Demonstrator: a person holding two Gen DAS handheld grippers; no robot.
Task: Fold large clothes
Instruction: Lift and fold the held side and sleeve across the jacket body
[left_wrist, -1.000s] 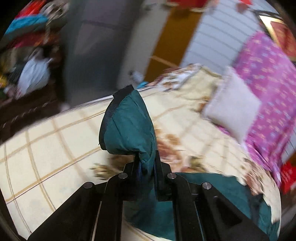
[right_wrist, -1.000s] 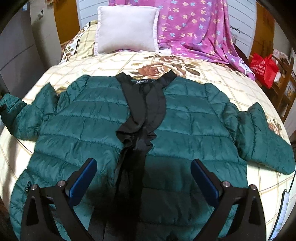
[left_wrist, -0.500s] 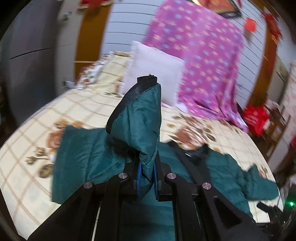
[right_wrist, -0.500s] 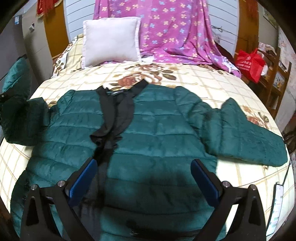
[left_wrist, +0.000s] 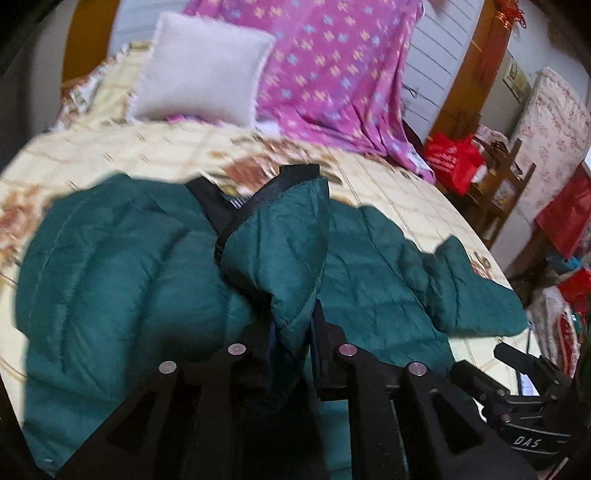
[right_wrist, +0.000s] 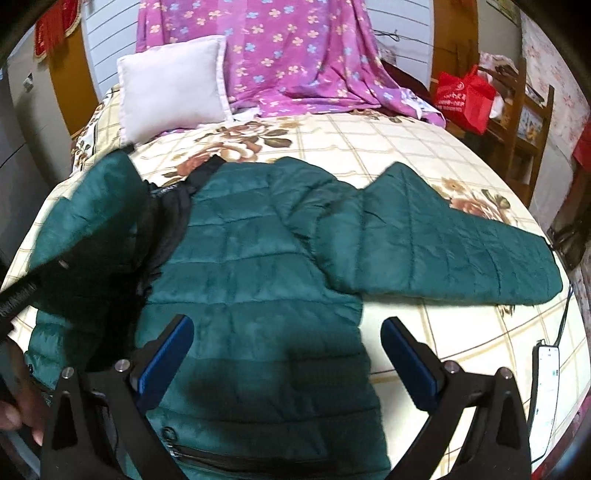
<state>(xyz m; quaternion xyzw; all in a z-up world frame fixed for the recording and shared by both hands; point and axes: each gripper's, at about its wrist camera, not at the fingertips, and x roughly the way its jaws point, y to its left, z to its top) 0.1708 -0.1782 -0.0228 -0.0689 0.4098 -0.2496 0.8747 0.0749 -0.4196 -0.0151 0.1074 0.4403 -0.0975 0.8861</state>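
- The jacket (right_wrist: 258, 280) is spread face-up on the bed (right_wrist: 369, 147), ready for folding.
- Its cuff (left_wrist: 284, 251) is clamped in the shut left gripper (left_wrist: 291, 332), held over the chest for folding in.
- The right gripper (right_wrist: 288, 354) hangs wide open and empty, above the hem.

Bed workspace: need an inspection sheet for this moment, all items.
Surface: bed, floral checked cover.
Job's things: green jacket spread front up; one sleeve lifted over the chest, other sleeve flat on the cover.
Clutter: pillow, purple blanket, phone at the bed edge.
Grippers: left gripper shut on the lifted sleeve; right gripper open, holding nothing, over the jacket's hem.
Cables: thin cable by the phone.
Surroundings: red bag, wooden shelf.
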